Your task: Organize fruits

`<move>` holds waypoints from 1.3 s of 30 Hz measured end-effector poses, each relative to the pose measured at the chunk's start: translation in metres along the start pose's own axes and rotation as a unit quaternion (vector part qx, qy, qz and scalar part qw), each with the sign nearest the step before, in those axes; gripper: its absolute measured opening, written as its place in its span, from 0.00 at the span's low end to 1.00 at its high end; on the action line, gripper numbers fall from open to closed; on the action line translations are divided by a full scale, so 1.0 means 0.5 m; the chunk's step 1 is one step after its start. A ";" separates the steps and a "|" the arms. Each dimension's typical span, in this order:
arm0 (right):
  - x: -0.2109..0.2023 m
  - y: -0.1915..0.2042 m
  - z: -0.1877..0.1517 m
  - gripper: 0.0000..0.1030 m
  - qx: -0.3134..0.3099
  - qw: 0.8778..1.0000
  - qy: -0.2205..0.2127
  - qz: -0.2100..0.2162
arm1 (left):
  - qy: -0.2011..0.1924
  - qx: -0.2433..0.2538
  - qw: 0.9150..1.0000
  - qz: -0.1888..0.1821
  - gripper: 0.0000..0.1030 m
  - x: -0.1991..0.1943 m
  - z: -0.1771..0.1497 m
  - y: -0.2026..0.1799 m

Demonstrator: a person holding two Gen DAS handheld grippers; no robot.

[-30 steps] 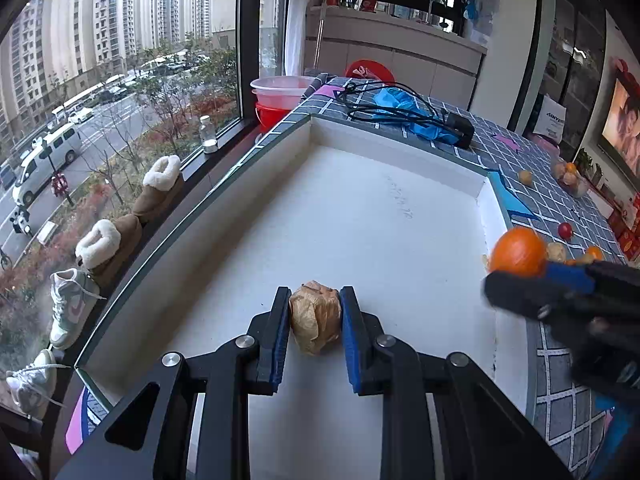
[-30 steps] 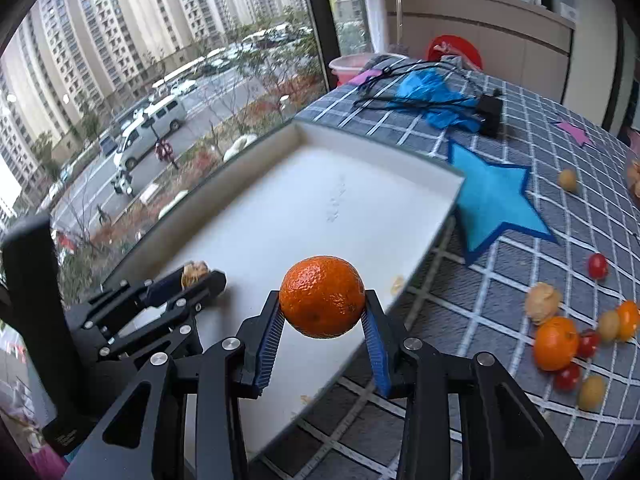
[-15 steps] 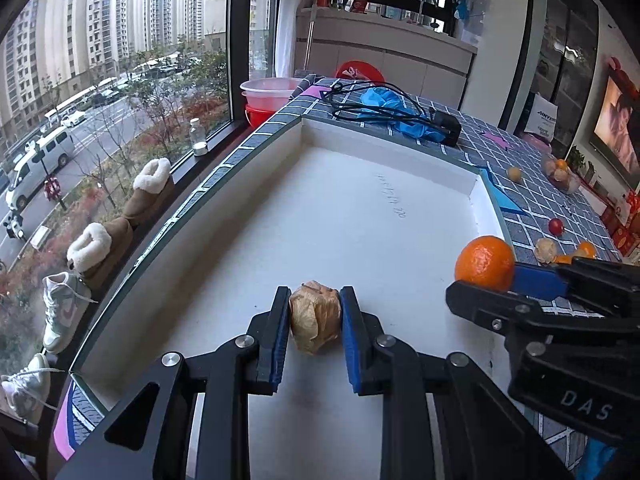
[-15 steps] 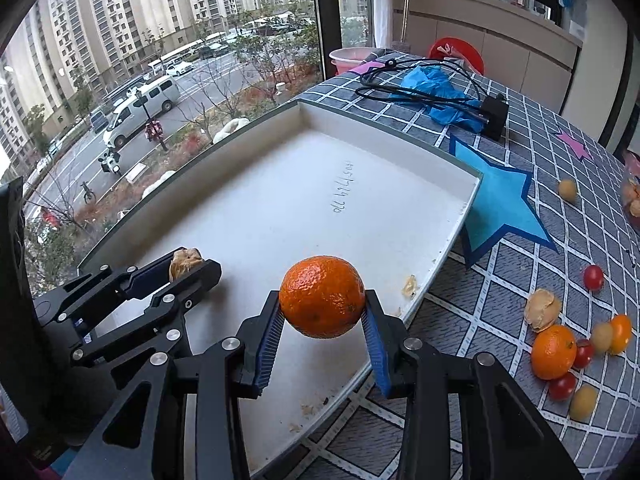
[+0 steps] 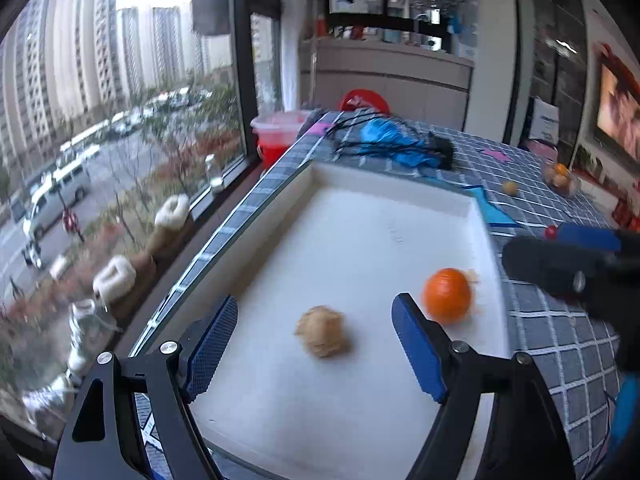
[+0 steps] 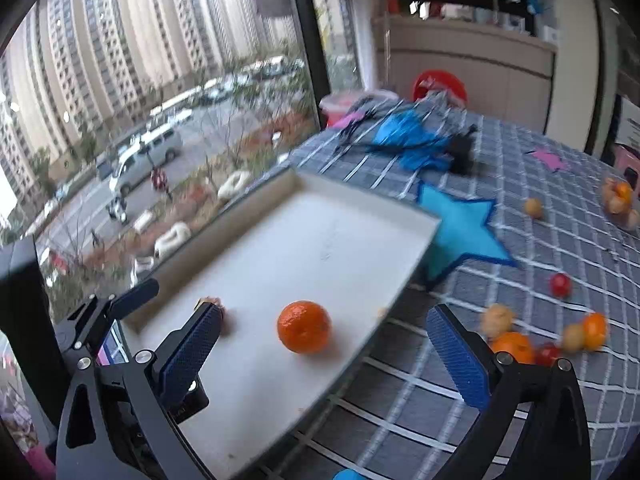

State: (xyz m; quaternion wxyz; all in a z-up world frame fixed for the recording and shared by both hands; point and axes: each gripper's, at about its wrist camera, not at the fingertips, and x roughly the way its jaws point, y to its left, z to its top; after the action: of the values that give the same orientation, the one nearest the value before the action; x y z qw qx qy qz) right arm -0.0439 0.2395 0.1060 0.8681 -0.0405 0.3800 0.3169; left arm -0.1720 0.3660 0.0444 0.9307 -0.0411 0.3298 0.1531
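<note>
Both grippers hang over the near end of the white tray [image 5: 360,184], jaws spread wide, nothing held.

Left gripper [image 5: 314,346]: the tan wrinkled fruit [image 5: 321,336] sits on the tray floor between its blue pads, touching neither. In the right wrist view only a sliver of that fruit shows, behind the left gripper's finger at lower left.

Right gripper [image 6: 326,354]: the orange [image 6: 304,332] rests on the tray floor between its spread fingers, clear of both, nearer the tray's right rim. In the left wrist view the same orange lies right of centre, just beside the rim, slightly blurred; whether it is settled cannot be told.

Progress, as judged: two fruits lie in the tray, near each other at its near end; most of the floor is bare.

Left to do: loose fruit on the checked tablecloth [image 6: 560,216]. A cluster [image 6: 540,340] at lower right of the right wrist view holds another orange, pale yellowish fruits and small red ones. One red fruit [image 6: 560,284] lies apart above it, and a single yellow one [image 6: 534,207] farther back. More fruit sits at the far right edge, seemingly in a clear container; detail too small to tell.

Task looks early: most pieces appear uncollected.
</note>
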 end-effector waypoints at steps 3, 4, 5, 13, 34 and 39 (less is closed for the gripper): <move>-0.045 -0.070 -0.023 1.00 0.041 0.998 -0.025 -0.048 | -0.012 0.020 0.999 -0.026 0.80 -0.028 0.002 -0.048; -0.055 -0.093 -0.031 1.00 0.054 0.996 -0.028 -0.059 | -0.016 0.030 0.999 -0.038 0.81 -0.039 0.000 -0.071; -0.067 -0.127 -0.045 1.00 0.074 0.994 -0.030 -0.075 | -0.018 0.039 0.998 -0.050 0.81 -0.046 -0.002 -0.094; -0.162 -0.366 -0.163 1.00 0.199 0.959 -0.009 -0.203 | 0.005 0.130 0.983 -0.128 0.82 -0.056 -0.041 -0.312; -0.193 -0.527 -0.266 1.00 0.264 0.929 0.006 -0.259 | 0.081 0.105 0.983 -0.130 0.82 0.026 -0.079 -0.363; -0.200 -0.528 -0.271 1.00 0.269 0.930 -0.002 -0.251 | 0.081 0.105 0.983 -0.130 0.82 0.027 -0.079 -0.364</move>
State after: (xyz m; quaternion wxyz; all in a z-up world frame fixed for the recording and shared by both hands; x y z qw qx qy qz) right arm -0.0275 -0.0648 0.0334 0.8985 0.1013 0.4262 -0.0259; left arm -0.1290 0.1897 0.0006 0.9120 0.0023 0.4100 -0.0082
